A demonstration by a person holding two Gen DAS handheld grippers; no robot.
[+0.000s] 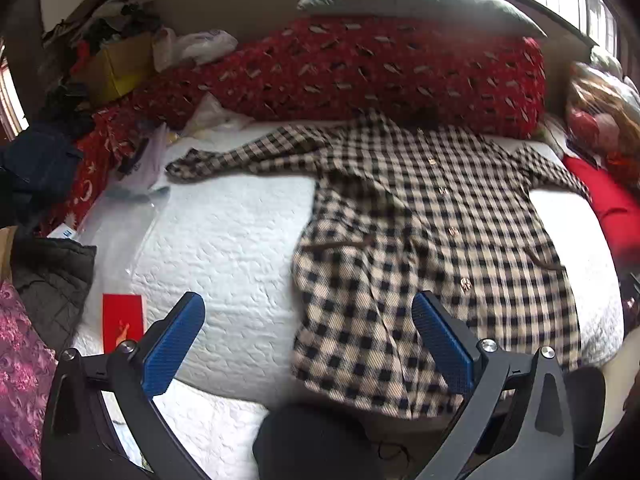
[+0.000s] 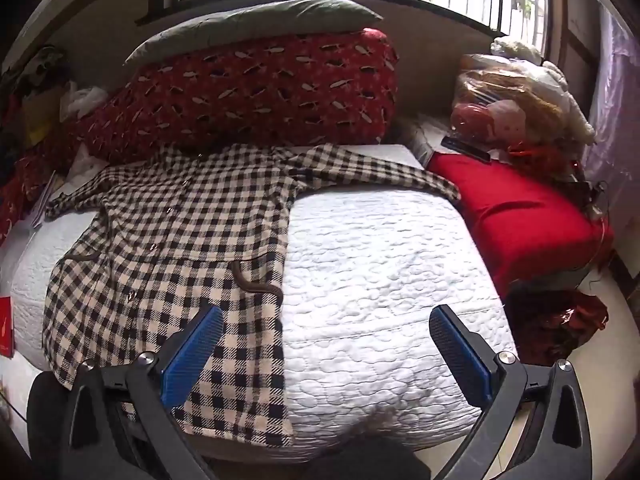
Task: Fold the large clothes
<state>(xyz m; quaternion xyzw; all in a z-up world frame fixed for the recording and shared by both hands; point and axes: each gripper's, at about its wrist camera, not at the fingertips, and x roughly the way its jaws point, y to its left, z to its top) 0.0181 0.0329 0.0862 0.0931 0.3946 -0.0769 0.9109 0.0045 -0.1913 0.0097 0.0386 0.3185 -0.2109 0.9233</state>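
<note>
A large black-and-cream checked coat (image 1: 432, 240) (image 2: 172, 240) lies spread flat on the white quilted bed (image 1: 232, 240) (image 2: 380, 280), buttons up, both sleeves stretched out sideways, collar toward the far pillows. My left gripper (image 1: 308, 312) hovers open above the coat's near left hem corner, with nothing between its blue pads (image 1: 176, 344). My right gripper (image 2: 326, 328) is open too, above the coat's near right hem edge and the bare quilt beside it; its blue pads (image 2: 192, 356) hold nothing.
A long red patterned bolster (image 1: 360, 68) (image 2: 248, 92) with a grey pillow (image 1: 400, 0) on top lines the far wall under the window. A red cushion (image 2: 516, 220) and bagged items (image 2: 512, 112) crowd the right side. Clothes, a yellow box (image 1: 116, 68) and a red envelope (image 1: 122, 320) sit left.
</note>
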